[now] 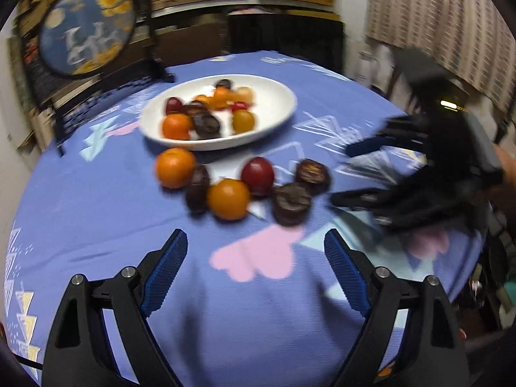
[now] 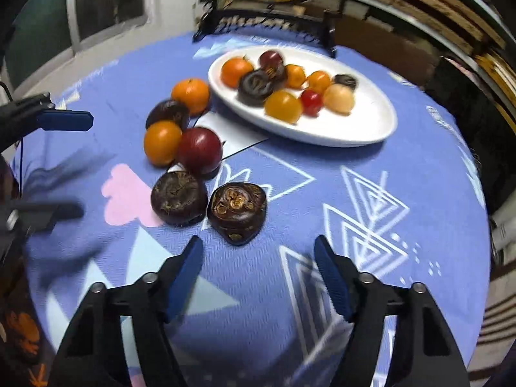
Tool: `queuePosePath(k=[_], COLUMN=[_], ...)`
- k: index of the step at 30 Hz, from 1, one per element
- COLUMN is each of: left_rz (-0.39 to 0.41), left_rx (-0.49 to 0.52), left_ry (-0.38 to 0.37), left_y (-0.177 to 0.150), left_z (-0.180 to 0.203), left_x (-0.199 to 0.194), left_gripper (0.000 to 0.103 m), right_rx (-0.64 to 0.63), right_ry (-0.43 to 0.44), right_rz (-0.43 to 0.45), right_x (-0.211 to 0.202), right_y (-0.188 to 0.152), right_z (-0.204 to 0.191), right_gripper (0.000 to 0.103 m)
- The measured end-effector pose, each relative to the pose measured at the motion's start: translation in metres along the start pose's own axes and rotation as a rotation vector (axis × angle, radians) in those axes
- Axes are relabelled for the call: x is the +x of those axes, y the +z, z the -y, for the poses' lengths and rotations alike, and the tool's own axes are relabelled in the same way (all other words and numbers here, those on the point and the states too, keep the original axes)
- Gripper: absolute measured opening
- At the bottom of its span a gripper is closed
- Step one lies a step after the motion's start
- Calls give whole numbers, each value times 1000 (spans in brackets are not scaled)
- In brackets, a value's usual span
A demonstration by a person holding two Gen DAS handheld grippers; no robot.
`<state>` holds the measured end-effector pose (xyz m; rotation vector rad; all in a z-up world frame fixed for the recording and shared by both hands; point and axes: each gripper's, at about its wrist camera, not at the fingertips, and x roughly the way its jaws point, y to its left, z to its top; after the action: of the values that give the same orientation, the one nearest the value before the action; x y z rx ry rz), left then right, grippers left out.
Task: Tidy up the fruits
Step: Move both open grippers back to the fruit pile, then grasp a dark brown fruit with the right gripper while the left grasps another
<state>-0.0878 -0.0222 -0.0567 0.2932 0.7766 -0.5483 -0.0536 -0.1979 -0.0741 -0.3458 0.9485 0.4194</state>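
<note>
**Both grippers empty, six fruits waiting outside the plate**

Jaws on both grippers are standing wide apart and are gripping nothing. The left gripper (image 1: 255, 251) is hovering over bare cloth, and the right gripper (image 2: 258, 256) is doing the same from the opposite side, so each seems to be lining up for a pick rather than carrying anything.

Beneath both sets of jaws the round table (image 1: 96, 225) is spreading out, wearing a blue patterned cloth. Far ahead of the jaws, at the table's back edge, a round painted screen (image 1: 85, 27) is standing in a dark frame.

Ahead of the jaws and beyond the loose fruit, the white oval plate (image 2: 371, 119) is holding about ten pieces already, which suggests it is serving as the collecting place.

Between the plate and the jaws, six fruits are lying clustered and partly touching, probably because they are still waiting to be gathered. Farthest from the right jaws, just beside the plate's rim, the tangerine (image 2: 191, 95) is sitting. A red plum (image 2: 200, 150) and an orange fruit (image 2: 162, 142) are touching each other midway. Behind them a dark fruit (image 2: 167, 114) is peeking out. Nearest the right jaws, just ahead of its left finger, two dark brown fruits are sitting side by side: the rounder one (image 2: 179, 198) and the lobed one (image 2: 237, 211), which looks like the easiest next grab.
</note>
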Motion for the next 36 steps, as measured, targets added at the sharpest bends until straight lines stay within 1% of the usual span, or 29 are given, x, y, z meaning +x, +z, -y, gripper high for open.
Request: queuePosePath(k=[3,5,6,8,9,11,13,14,15,16,17,18,19,21,22,25,27,31,36], left_rz=[-14,-25,-31,-49,-51,-58,-67,-71,-77,-90,-103,-121,-150,-176,-163,-145,-117,-75,-33], left_rx=[6,-6,-15,-30,-30,-31,-45,-54,-64,-82,-98,-115,-137,-168,-173,-190,-164,-142,-138], left_ry=[-39,-53,-61,-82,-79,-61,-18,-1,11,21,34,44,43,42,51,41,57,67,131], left_y=[3,6,8,13,15,21,28,30,32,35,36,37,38,38,38,38,38,41,50], left_z=[9,11,12,16,19,27,31,32,32,32,31,30,28,25,24,22,23,19,0], left_x=[4,8,10,16,19,27,36,40,44,50,55,61,68,77,77,71,61,40,22], left_gripper=[84,84,84,84,85,85,84,79,72,69,61,50,46,43,41,40,40,40,40], right_rx=[-29,-23,-17,-30,-31,-4,39,55,66,81,89,94,98,109,111,112,107,120,127], right_ry=[57,102,117,117,121,108,99,87,82,76,68,57,52,53,53,63,70,90,116], right_rz=[8,10,11,18,20,35,61,74,82,91,97,104,108,112,113,111,111,122,164], right_x=[10,12,12,10,7,0,-10,-16,-20,-25,-29,-33,-35,-37,-37,-34,-33,-35,-45], right_y=[7,11,12,9,8,4,-1,-4,-5,-8,-10,-12,-13,-17,-19,-22,-23,-19,-5], right_z=[-2,-2,-1,-2,-2,7,20,26,31,37,41,45,47,51,52,51,47,39,28], right_gripper=[59,41,41,41,41,41,41,41,41,41,41,41,41,41,41,41,41,41,41])
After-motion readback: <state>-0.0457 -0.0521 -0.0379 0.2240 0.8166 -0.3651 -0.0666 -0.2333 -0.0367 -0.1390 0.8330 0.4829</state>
